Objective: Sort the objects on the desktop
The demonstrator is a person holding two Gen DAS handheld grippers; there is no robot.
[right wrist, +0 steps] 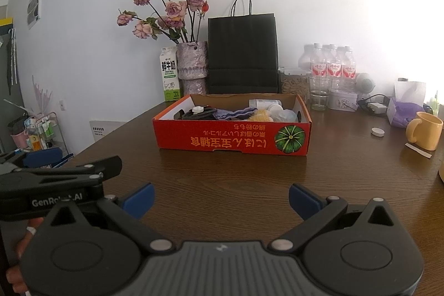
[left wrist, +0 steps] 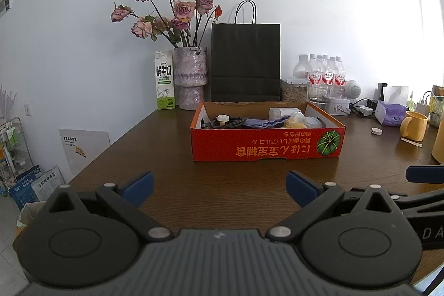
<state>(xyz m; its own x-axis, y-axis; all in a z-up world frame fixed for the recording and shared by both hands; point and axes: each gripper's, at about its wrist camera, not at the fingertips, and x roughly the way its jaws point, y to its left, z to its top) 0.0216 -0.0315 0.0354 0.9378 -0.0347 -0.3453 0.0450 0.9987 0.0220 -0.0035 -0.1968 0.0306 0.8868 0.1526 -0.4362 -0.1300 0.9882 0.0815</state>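
Left wrist view shows the left gripper [left wrist: 219,189] spread wide and empty over the wooden table [left wrist: 166,157], with the red cardboard box [left wrist: 266,143] of sorted items ahead. Behind it stand a milk carton [left wrist: 164,79], a vase of dried roses [left wrist: 191,78], a black paper bag [left wrist: 246,63] and water bottles [left wrist: 327,71]. Right wrist view adds the right gripper [right wrist: 221,201], likewise released, a yellow mug [right wrist: 424,131] and a small white cap [right wrist: 378,132] beside the box.
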